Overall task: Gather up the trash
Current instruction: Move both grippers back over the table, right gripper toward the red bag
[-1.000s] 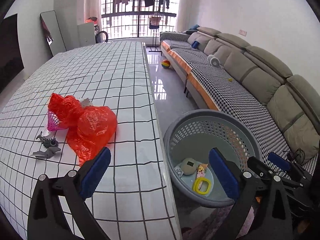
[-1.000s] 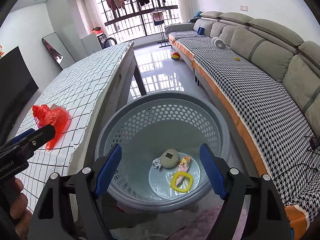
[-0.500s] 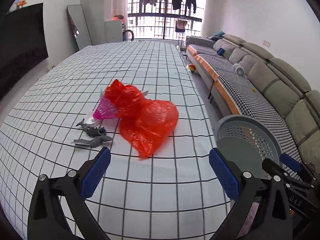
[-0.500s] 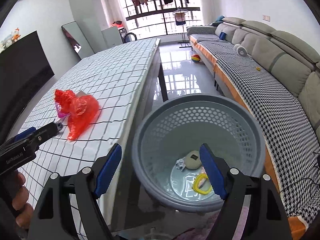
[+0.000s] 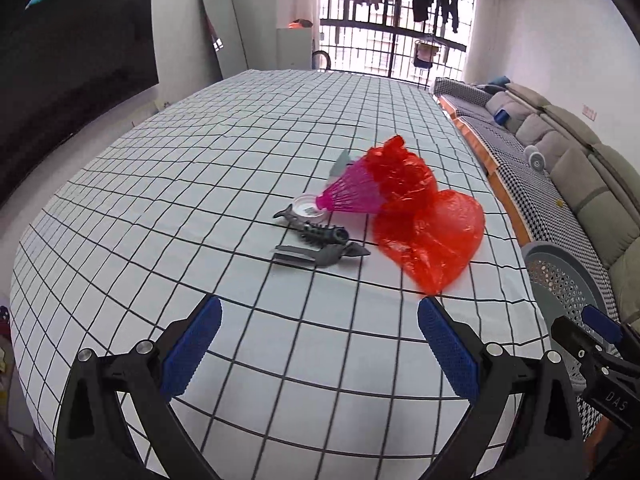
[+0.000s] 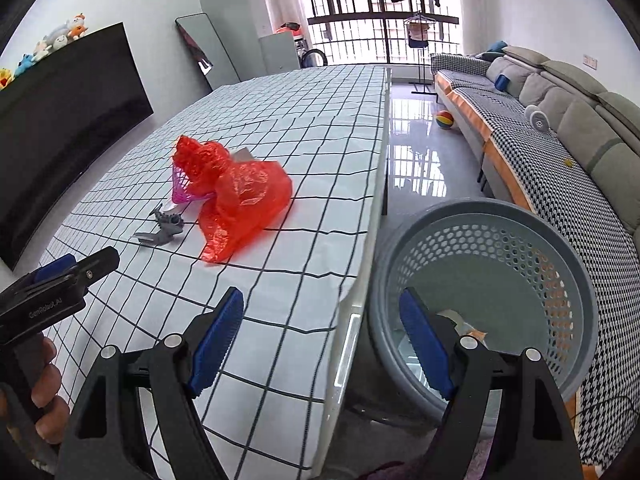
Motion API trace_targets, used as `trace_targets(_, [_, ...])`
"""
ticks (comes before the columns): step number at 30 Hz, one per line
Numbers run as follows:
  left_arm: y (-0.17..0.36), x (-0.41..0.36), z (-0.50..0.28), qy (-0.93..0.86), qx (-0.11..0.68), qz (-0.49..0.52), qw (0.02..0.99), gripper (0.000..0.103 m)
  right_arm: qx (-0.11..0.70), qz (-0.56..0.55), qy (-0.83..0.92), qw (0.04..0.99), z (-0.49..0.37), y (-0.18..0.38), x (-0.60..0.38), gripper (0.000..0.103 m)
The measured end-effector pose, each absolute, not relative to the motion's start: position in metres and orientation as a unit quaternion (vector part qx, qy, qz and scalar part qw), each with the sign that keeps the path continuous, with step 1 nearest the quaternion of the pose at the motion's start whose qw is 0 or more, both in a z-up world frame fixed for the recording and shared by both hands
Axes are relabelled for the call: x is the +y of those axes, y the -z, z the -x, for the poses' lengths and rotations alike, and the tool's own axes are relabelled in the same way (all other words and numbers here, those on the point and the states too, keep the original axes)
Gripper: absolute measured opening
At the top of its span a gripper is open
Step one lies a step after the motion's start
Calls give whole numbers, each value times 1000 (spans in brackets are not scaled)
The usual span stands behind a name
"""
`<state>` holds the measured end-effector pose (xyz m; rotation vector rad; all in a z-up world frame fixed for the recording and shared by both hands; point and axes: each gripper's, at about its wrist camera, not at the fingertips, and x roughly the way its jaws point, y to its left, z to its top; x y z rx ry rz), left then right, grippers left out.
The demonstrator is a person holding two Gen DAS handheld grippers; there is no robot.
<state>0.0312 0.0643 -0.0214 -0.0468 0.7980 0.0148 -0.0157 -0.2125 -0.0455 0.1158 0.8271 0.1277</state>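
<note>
Light: bright daylight from the barred window (image 6: pixel 380 36)
Glare: window blown out; sheen on the floor (image 6: pixel 416 160)
Shadows: soft, faint
Focus: sharp, no motion blur
Edges: strong fisheye bending, black corners

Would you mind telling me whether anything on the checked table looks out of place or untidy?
Yes: a crumpled red plastic bag sprawls near the table edge, partly covering a pink shuttlecock. Beside them lie a small white lid and grey toy pieces, all uncollected.
</note>
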Motion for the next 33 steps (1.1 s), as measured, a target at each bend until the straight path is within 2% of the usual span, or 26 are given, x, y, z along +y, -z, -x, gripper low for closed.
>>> trace_targets(13, [27, 107, -43, -49, 399, 44, 915, 97, 405, -29, -106, 908, -25, 44, -159, 77])
trace_targets(33, [35, 106, -71, -37, 407, 44, 912, 97, 389, 16, -98, 916, -110, 32, -135, 77])
